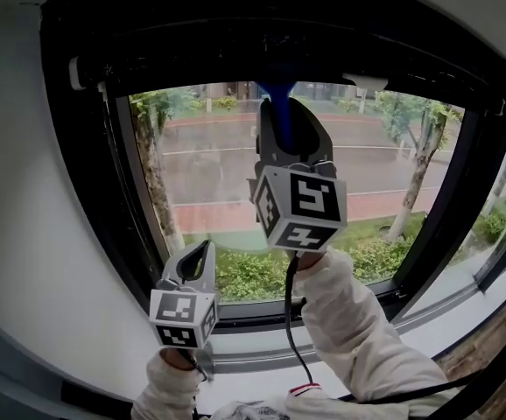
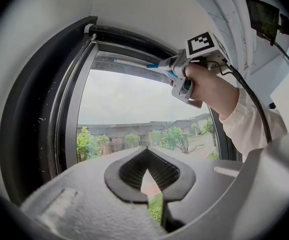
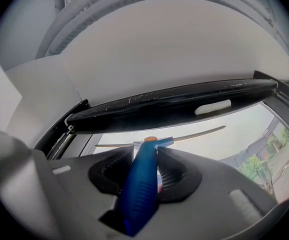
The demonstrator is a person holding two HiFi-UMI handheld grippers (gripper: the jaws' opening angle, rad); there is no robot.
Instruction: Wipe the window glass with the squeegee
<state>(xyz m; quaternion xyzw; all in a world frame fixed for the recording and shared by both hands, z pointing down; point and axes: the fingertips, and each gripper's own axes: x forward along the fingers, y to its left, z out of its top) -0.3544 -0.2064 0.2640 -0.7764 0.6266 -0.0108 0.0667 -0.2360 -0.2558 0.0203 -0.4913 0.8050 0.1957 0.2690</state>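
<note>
The right claw (image 1: 290, 116) is clamped on the blue handle of the squeegee (image 3: 140, 184). Its blade sits at the very top of the window glass (image 1: 209, 173), just under the window frame (image 1: 235, 38). The left claw (image 1: 202, 252) is closed and empty, low by the glass's lower left corner.

Right hand-held gripper (image 1: 292, 116) raised, left (image 1: 200, 254) lower, both closed

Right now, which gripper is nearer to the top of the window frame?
Right. The right gripper is raised just below the top frame, shut on the squeegee handle. The left gripper hangs low, near the bottom of the glass, empty.
</note>
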